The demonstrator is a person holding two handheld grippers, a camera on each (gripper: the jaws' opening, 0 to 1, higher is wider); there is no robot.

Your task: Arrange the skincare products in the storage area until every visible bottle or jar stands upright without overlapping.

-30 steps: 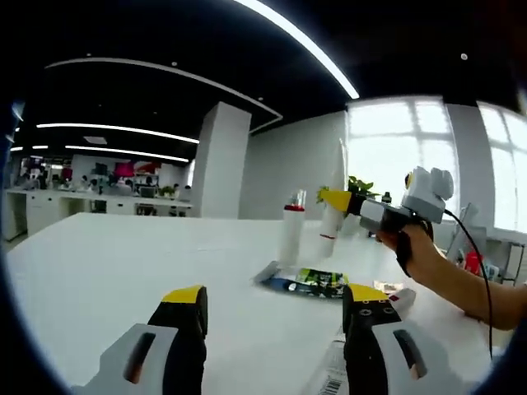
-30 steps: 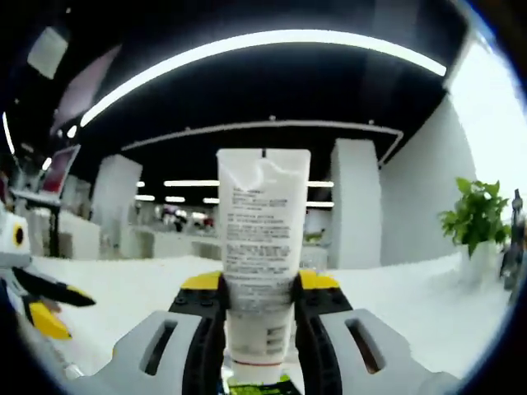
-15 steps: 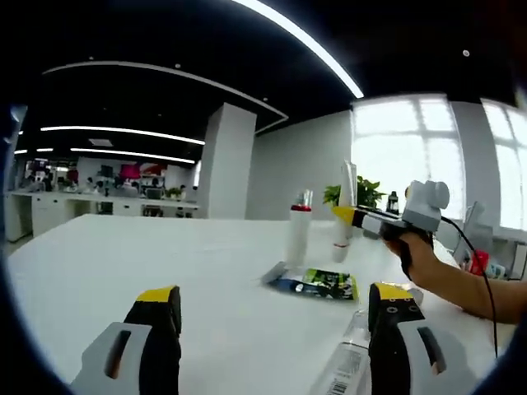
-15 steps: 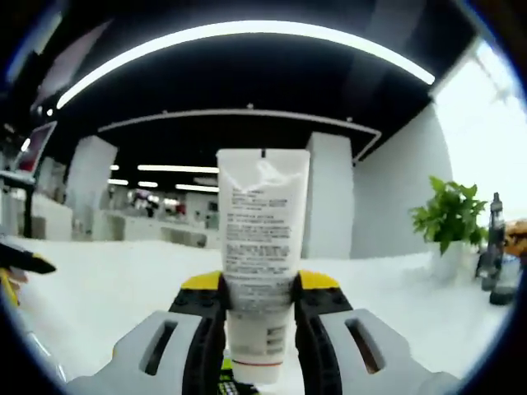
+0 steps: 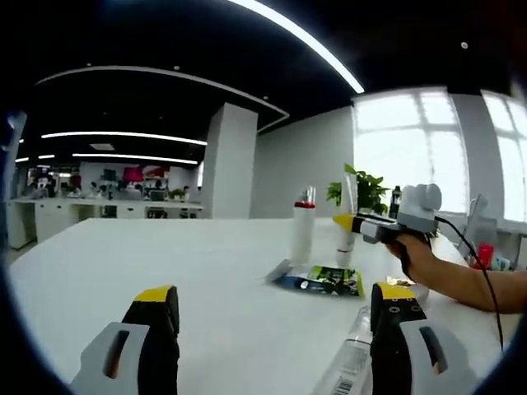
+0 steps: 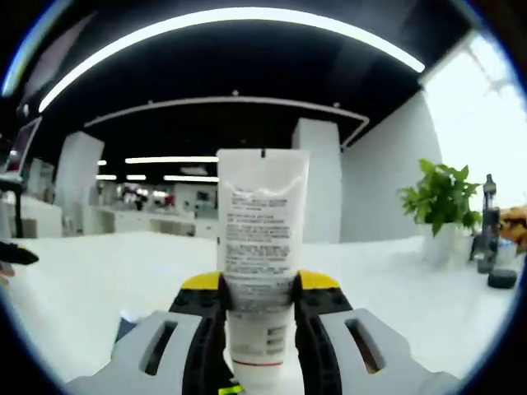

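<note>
I have the white tube (image 6: 262, 247) pinched upright between the jaws of my right gripper (image 6: 260, 290), cap end down and crimped end up, so that it can go onto the table (image 5: 165, 271) standing rather than lying; in the right gripper view it rises straight toward 12 o'clock from between the yellow pads. In the left gripper view I see the same tube (image 5: 347, 216) at about 2 o'clock, held low over the white tabletop by the right gripper (image 5: 350, 223), just beside a slim white bottle with a red collar (image 5: 302, 232) that already stands upright. I judge I am placing the tube next to that bottle to keep the standing items together without overlap. A flat dark packet with green print (image 5: 317, 281) lies on the table just in front of them, so I should set the tube down clear of it. My left gripper (image 5: 276, 333) hangs with its jaws spread wide and nothing between them. A clear bottle with a barcode label (image 5: 350, 362) lies on its side near its right jaw at 5 o'clock, probably the next thing to stand up.
</note>
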